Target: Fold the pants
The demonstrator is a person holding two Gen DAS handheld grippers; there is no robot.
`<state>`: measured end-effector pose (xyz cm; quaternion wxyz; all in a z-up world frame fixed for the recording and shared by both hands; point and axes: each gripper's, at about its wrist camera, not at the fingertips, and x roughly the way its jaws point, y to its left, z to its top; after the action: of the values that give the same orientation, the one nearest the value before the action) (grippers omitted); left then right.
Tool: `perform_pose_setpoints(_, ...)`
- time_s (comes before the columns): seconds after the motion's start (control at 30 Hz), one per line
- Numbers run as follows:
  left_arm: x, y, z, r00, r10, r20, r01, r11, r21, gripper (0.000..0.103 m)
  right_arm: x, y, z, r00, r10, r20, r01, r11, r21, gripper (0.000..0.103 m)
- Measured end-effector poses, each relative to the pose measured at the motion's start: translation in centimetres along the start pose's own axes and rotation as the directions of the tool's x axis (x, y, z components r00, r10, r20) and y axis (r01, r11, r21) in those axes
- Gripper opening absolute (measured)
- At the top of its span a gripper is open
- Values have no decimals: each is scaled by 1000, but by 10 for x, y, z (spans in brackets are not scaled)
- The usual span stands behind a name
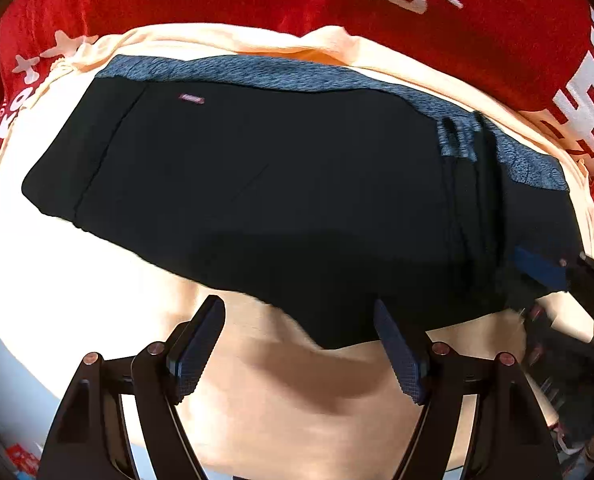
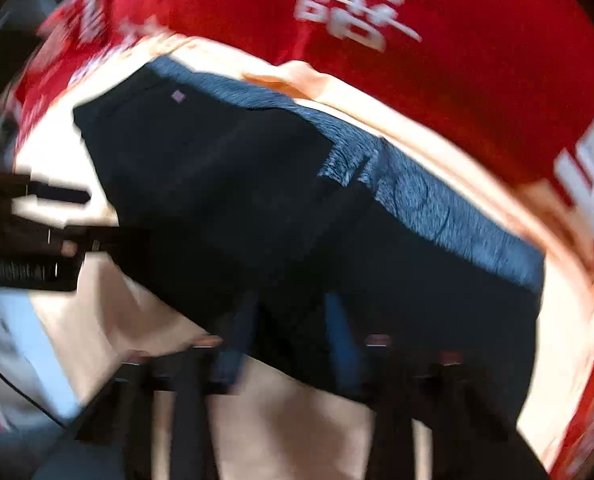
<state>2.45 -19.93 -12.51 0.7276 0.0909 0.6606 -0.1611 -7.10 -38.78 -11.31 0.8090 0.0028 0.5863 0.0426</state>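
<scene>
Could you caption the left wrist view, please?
Open left tool hovering at the near edge of folded black pants.

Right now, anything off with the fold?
Mostly tidy. The black pants with the grey-blue heathered waistband lie folded on the peach cloth, but bunched pleats ridge the end near the right gripper. That view is blurred.

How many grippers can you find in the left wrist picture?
2. The left gripper stands at the bottom edge, fingers apart over the pale cloth. The right gripper enters from the right edge, at the near right corner of the black pants.
</scene>
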Motion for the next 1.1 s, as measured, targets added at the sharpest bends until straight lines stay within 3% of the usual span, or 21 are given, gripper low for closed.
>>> perform_pose_setpoints(0.13, -5, 28, 3, 1000, 4, 1, -4, 1000, -15, 77, 2, 0, 8, 1000, -4, -31, 8, 991, 131, 21)
perform_pose_setpoints(0.27, -10, 64, 7, 1000, 6, 14, -6, 998, -60, 77, -1, 15, 8, 997, -42, -62, 49, 992, 115, 21)
perform_pose_setpoints(0.43, -5, 103, 13, 1000, 1, 4, 0, 991, -136, 77, 2, 19, 14, 993, -43, -113, 62, 984, 169, 27)
perform_pose_setpoints(0.53, -2, 123, 15, 1000, -7, 11, 9, 986, -169, 77, 0, 26, 18, 985, -85, -148, 108, 982, 156, 31)
perform_pose_setpoints(0.67, -2, 135, 24, 999, -22, 32, 28, 983, -184, 77, -20, 29, 34, 997, -68, -48, 78, 969, 233, 31)
perform_pose_setpoints(0.77, -2, 141, 47, 997, -33, 65, 45, 981, -190, 77, -19, 26, 62, 998, -69, 1, 66, 960, 272, 31)
perform_pose_setpoints(0.93, 7, 135, 103, 992, -37, 123, 56, 987, -150, 77, 25, 5, 112, 1000, -14, -7, 15, 919, 394, 31)
perform_pose_setpoints(1.1, 36, 127, 143, 984, 36, 174, -20, 996, -92, 77, 77, -1, 139, 999, 13, -39, 6, 889, 458, 31)
